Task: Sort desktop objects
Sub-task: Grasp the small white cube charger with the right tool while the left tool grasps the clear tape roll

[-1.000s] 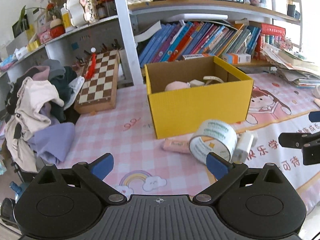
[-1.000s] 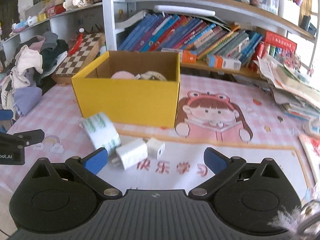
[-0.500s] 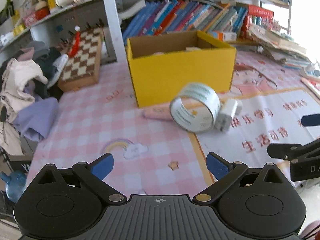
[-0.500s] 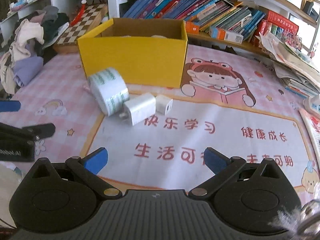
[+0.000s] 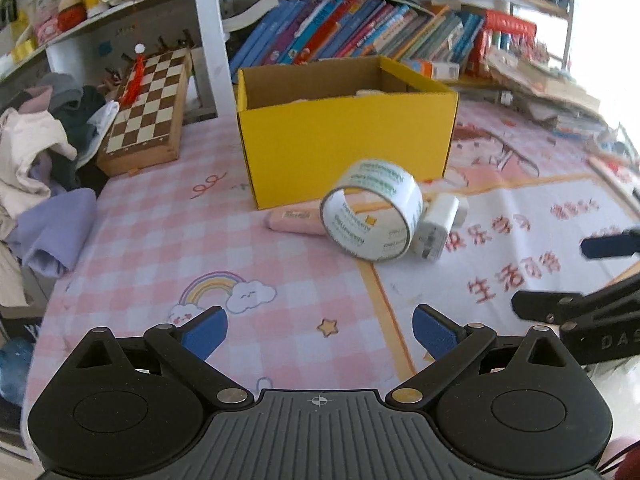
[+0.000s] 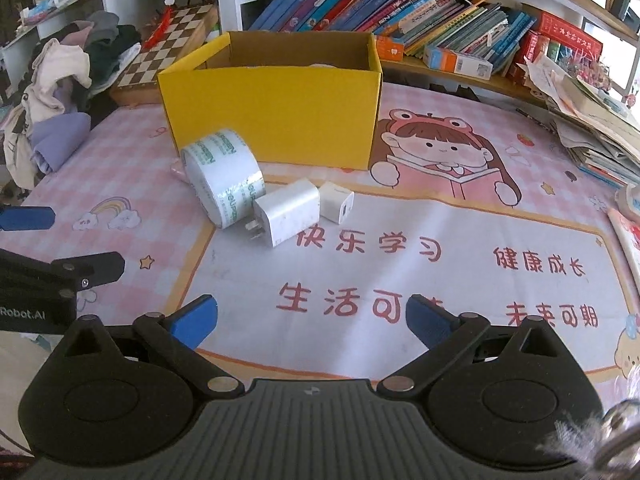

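A yellow cardboard box (image 5: 344, 148) (image 6: 272, 120) stands open on the pink desk mat, with some items inside. In front of it a roll of clear tape (image 5: 372, 210) (image 6: 222, 176) stands on its edge. A pink eraser (image 5: 294, 218) lies to its left. Two white charger plugs lie to its right, a larger one (image 6: 286, 212) (image 5: 434, 224) and a smaller one (image 6: 337, 202). My left gripper (image 5: 320, 330) is open and empty, short of the tape. My right gripper (image 6: 312, 316) is open and empty, short of the plugs.
A chessboard box (image 5: 146, 110) leans at the back left beside a heap of clothes (image 5: 44, 168). A shelf of books (image 6: 400, 12) runs behind the box. Stacked papers (image 6: 592, 120) lie at the right. Each gripper shows at the edge of the other's view.
Both grippers pulled back and lowered from the box a second ago, then edged forward again. The tape, eraser and plugs have not moved. Both stay open.
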